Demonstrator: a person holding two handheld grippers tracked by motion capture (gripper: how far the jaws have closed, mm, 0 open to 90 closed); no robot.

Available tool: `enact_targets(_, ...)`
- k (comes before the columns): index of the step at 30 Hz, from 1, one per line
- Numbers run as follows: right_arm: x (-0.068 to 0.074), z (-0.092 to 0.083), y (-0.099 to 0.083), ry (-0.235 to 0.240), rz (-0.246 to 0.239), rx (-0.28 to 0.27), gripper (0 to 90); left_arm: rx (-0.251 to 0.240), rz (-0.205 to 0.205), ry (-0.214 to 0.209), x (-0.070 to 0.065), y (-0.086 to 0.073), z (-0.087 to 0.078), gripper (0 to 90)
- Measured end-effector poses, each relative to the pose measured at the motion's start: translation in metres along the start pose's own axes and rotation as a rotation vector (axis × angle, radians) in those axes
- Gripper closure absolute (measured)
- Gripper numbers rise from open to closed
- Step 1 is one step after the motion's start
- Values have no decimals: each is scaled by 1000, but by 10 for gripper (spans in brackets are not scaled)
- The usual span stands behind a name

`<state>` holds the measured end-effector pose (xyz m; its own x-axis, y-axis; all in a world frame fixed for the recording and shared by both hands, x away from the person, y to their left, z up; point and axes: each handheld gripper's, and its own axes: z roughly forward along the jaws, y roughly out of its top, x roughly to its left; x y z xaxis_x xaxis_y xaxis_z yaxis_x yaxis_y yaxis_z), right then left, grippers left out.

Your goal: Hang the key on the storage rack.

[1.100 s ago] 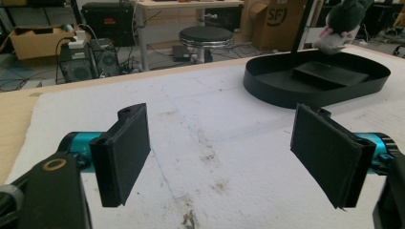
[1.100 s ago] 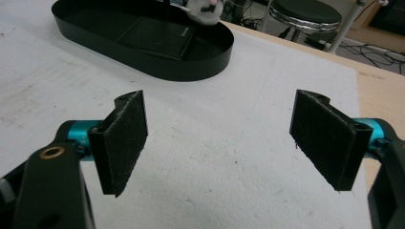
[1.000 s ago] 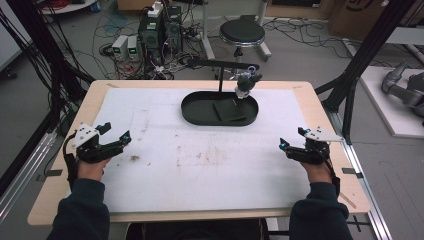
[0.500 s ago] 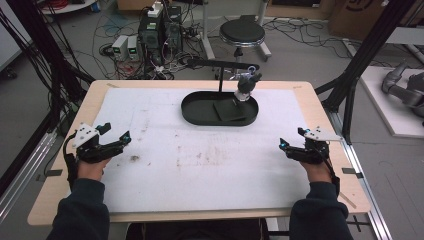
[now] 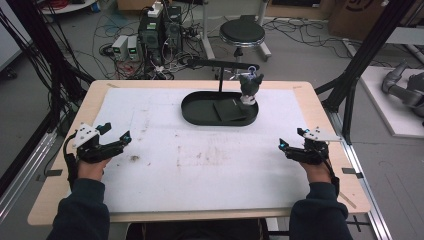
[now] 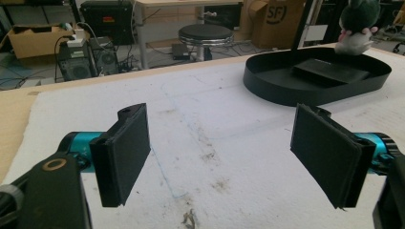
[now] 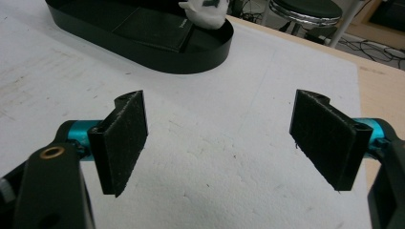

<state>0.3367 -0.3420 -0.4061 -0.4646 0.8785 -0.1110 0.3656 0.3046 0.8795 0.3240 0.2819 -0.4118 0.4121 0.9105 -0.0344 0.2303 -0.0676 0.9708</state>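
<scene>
a: item one, left gripper [image 5: 119, 140]. state?
b: jaws are standing wide apart, nothing sitting between the pads. it is hovering low over the stained white mat [image 5: 200, 160], with a blue pen line on the mat running under the gap in the left gripper view.

a: item two, right gripper [image 5: 287, 148]?
b: same entry. jaws are gaping wide, holding nothing, with bare mat lying between the pads.

a: item three, black oval tray [image 5: 192, 114]. location?
b: it is lying well ahead of both sets of fingers, far off between them. in the left gripper view the tray [image 6: 267, 88] is sitting beyond and to the right of the right pad; in the right gripper view it [image 7: 191, 62] is sitting beyond the left pad.

a: contents?
b: a flat black slab [image 5: 229, 110] is lying inside, and a small plush toy [image 5: 248, 89], dark on top and white below, is standing at the tray's right end, touching the rim.

a: item four, surroundings?
b: a black stool [image 5: 242, 34] and computer cases [image 5: 159, 31] are standing on the floor beyond the table [image 5: 320, 115], well past the fingertips.
</scene>
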Motion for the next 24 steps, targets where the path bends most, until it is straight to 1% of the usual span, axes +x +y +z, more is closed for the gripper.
enact_targets(5, 1, -1, 0, -1, 9, -1, 210, -1, 0, -2, 0, 0, 0, 210)
enact_targets(10, 0, 0, 0, -1, 3, 1, 210, 1, 0, -3, 0, 0, 1, 210)
enact_targets(13, 0, 0, -1, -3, 9, 2, 210, -1, -1, -3, -1, 0, 1, 210)
enact_targets(24, -1, 0, -1, -3, 4, 0, 210, 0, 4, -3, -2, 0, 1, 210)
